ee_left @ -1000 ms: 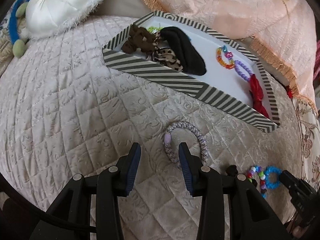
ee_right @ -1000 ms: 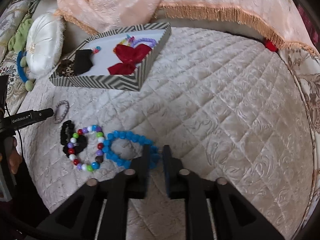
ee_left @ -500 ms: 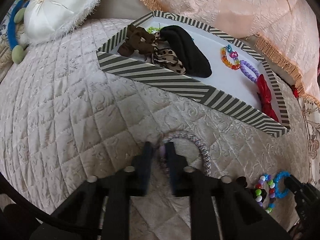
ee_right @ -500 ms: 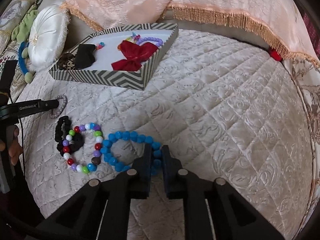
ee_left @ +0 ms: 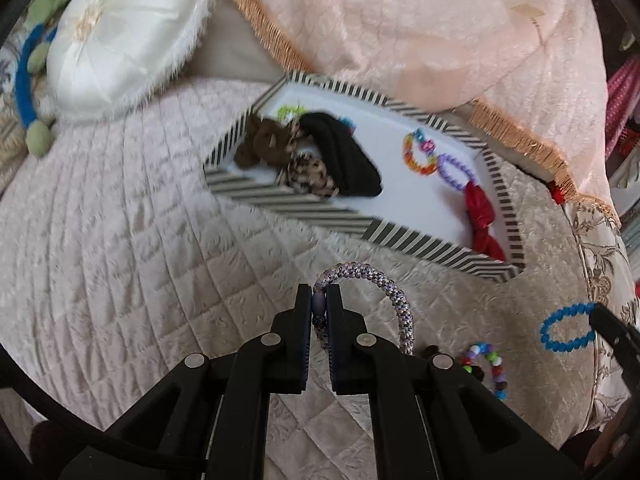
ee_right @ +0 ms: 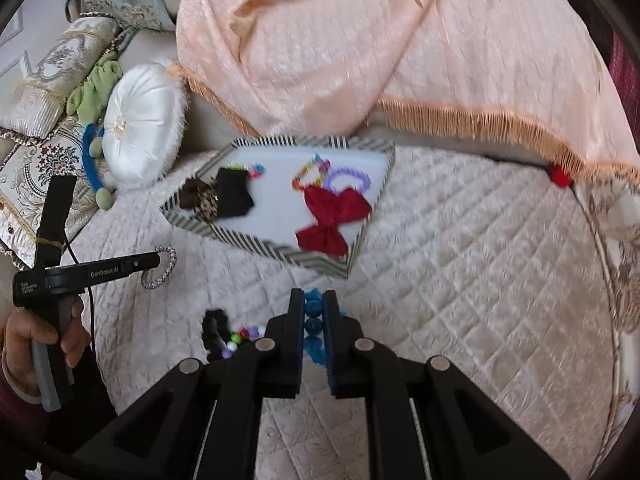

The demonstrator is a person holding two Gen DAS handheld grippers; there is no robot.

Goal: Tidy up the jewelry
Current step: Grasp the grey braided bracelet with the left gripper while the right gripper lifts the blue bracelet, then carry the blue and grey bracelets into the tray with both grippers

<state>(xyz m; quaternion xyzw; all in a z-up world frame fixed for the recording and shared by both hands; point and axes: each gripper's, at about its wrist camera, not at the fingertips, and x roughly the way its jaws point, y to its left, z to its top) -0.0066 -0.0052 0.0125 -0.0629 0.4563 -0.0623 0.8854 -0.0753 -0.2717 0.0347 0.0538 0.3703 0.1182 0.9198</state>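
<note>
My left gripper (ee_left: 319, 298) is shut on a grey-and-lilac braided bracelet (ee_left: 386, 286), which hangs clear of the quilt. From the right wrist view, that left gripper (ee_right: 157, 261) and the braided bracelet (ee_right: 167, 266) are at the left. My right gripper (ee_right: 313, 304) is shut on a blue bead bracelet (ee_right: 313, 326), lifted above the bed; the same blue bracelet (ee_left: 560, 328) dangles at the right of the left wrist view. A striped tray (ee_left: 288, 202) (ee_right: 256, 245) lies beyond both. It holds scrunchies (ee_left: 344, 156), bead bracelets (ee_left: 418, 156) and a red bow (ee_right: 332, 216).
A multicolour bead bracelet (ee_left: 486, 360) (ee_right: 240, 336) and a black scrunchie (ee_right: 214, 326) lie on the cream quilt (ee_right: 460, 264). A white round cushion (ee_left: 120, 36) sits at the back left. A peach fringed cover (ee_right: 360, 40) hangs behind the tray. A hand (ee_right: 44, 334) grips the left tool.
The left jaws closed on the braided bracelet and the right jaws closed fully on the blue one. Both grippers then rose, lifting their bracelets off the quilt.
</note>
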